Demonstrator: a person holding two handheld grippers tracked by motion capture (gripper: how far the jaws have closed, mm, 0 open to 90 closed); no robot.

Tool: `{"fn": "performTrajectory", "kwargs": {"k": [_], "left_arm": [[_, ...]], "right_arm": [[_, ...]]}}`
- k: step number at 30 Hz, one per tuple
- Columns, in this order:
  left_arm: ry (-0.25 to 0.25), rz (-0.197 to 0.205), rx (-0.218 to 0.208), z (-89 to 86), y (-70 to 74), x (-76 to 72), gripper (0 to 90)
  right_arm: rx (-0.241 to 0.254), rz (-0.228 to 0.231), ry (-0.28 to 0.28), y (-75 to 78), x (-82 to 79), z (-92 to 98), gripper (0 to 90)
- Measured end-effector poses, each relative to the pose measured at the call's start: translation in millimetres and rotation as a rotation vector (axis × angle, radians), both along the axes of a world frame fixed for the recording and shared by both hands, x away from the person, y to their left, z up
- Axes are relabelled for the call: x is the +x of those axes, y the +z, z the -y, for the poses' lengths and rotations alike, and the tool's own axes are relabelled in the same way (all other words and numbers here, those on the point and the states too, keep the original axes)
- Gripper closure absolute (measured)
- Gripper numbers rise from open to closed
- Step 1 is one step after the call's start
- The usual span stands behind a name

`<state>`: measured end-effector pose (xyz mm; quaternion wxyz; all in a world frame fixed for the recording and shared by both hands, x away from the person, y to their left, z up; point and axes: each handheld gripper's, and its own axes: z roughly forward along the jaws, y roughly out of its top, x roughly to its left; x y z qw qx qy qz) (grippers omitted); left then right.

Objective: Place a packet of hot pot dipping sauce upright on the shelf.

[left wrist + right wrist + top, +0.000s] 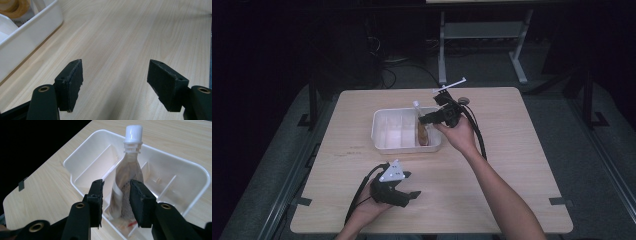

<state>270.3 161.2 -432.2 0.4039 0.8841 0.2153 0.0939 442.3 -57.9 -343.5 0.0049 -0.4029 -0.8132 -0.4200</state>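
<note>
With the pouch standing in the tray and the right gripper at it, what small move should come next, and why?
Probably draw the right gripper back from the tray. The spouted pouch already stands in a compartment, and the jaws sit apart on either side of it rather than pressing it, so it looks released.

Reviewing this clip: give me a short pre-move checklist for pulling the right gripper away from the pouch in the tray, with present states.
1. Right gripper jaws off the brown spouted pouch with white screw cap: ok, gaps show on both sides.
2. Pouch inside the white plastic divided tray: ok, it stands in an end compartment.
3. Pouch stable on its own: cannot tell; it leans toward the tray's wall.
4. Cap on the pouch: ok.
5. Left gripper out of the way: ok, open over the light wooden table, beside the tray.
</note>
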Motion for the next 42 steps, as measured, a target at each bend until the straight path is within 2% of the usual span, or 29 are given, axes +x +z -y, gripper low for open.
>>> {"fn": "performTrajectory", "kwargs": {"k": [5,17,35,42], "left_arm": [[0.005,-0.001,0.000,-0.8,0.1,0.7,28.3],[0.020,0.000,-0.006,-6.6,1.4,2.2,28.2],[0.032,-0.003,-0.005,-10.6,1.3,3.6,28.1],[0.036,-0.006,-0.003,-12.2,1.3,4.1,28.1]], "right_arm": [[-0.007,0.001,0.010,0.3,-4.9,9.7,58.0],[0.017,-0.016,0.025,-1.6,-10.8,27.0,54.2],[0.028,-0.005,0.038,-1.0,-25.4,52.2,49.5],[0.035,0.003,0.044,-3.5,-36.6,65.1,48.3]]}}
